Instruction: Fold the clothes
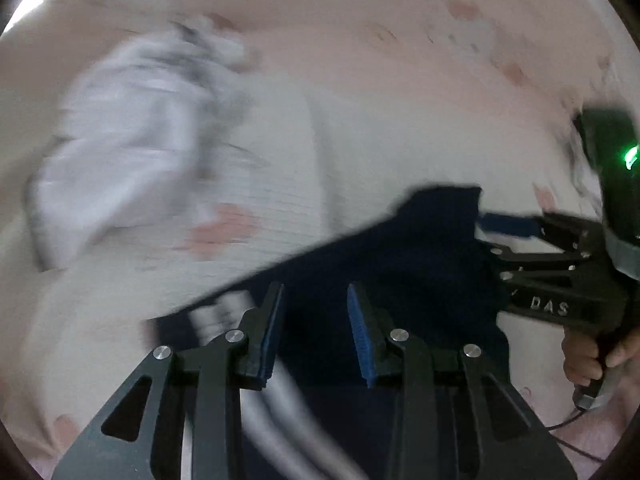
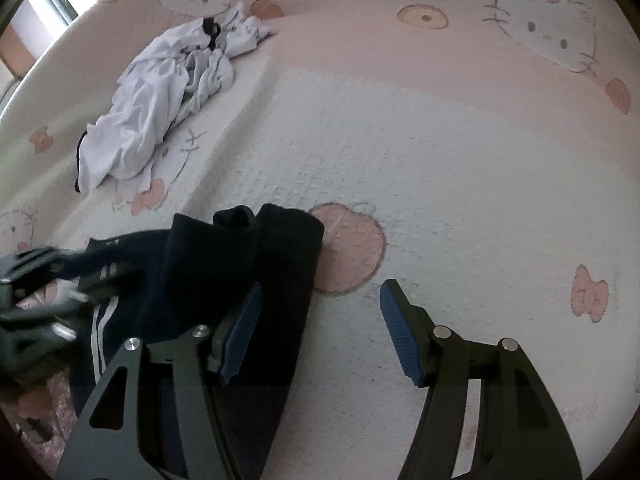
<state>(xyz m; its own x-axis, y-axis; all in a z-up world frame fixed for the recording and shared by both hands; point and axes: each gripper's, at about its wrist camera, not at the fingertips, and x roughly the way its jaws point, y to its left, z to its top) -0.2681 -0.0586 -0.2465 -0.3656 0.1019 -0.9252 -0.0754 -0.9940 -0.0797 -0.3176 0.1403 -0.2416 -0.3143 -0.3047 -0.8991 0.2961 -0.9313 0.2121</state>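
A dark navy garment (image 2: 240, 272) with white side stripes (image 2: 98, 332) lies folded on the bed. In the left wrist view, which is blurred, the same navy garment (image 1: 400, 264) fills the lower middle. My left gripper (image 1: 316, 332) hangs over it, its blue pads apart and nothing pinched between them. My right gripper (image 2: 322, 332) is open wide, its left finger above the garment's right edge and its right finger over bare sheet. From the left wrist view, the right gripper (image 1: 484, 236) sits at the garment's right edge. The left gripper (image 2: 92, 272) shows as a blur at the garment's left side.
A crumpled heap of white clothes (image 2: 152, 112) lies at the far left of the bed, also visible as a white heap (image 1: 128, 152). The bed sheet (image 2: 440, 160) is pink and white with cat prints. A hand (image 1: 584, 360) holds the right gripper's handle.
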